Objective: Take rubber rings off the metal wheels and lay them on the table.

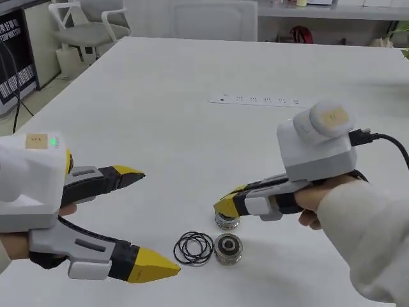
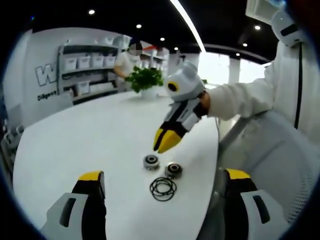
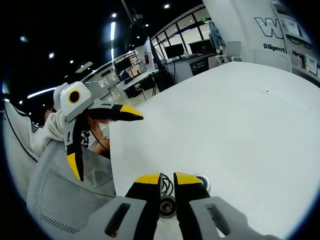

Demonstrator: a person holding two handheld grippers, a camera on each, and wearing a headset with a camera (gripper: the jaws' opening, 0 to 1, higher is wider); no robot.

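Note:
Two small metal wheels lie near the table's front edge: one (image 1: pixel 226 221) right under my right gripper (image 1: pixel 225 206), the other (image 1: pixel 228 248) just in front of it. A bundle of loose black rubber rings (image 1: pixel 193 247) rests flat on the table left of the front wheel. My right gripper's yellow tips are shut together, with nothing visible between them. My left gripper (image 1: pixel 142 219) hovers wide open to the left of the rings, holding nothing. The left gripper view shows both wheels (image 2: pixel 151 161) (image 2: pixel 173 169), the rings (image 2: pixel 163 188) and the right gripper (image 2: pixel 166 141) above them.
A white power strip (image 1: pixel 255 100) lies farther back on the white table (image 1: pixel 160 109). White chairs (image 1: pixel 89 25) stand beyond the far edge. A potted plant (image 2: pixel 145 79) sits at the table's far end in the left gripper view. The near edge runs close to the wheels.

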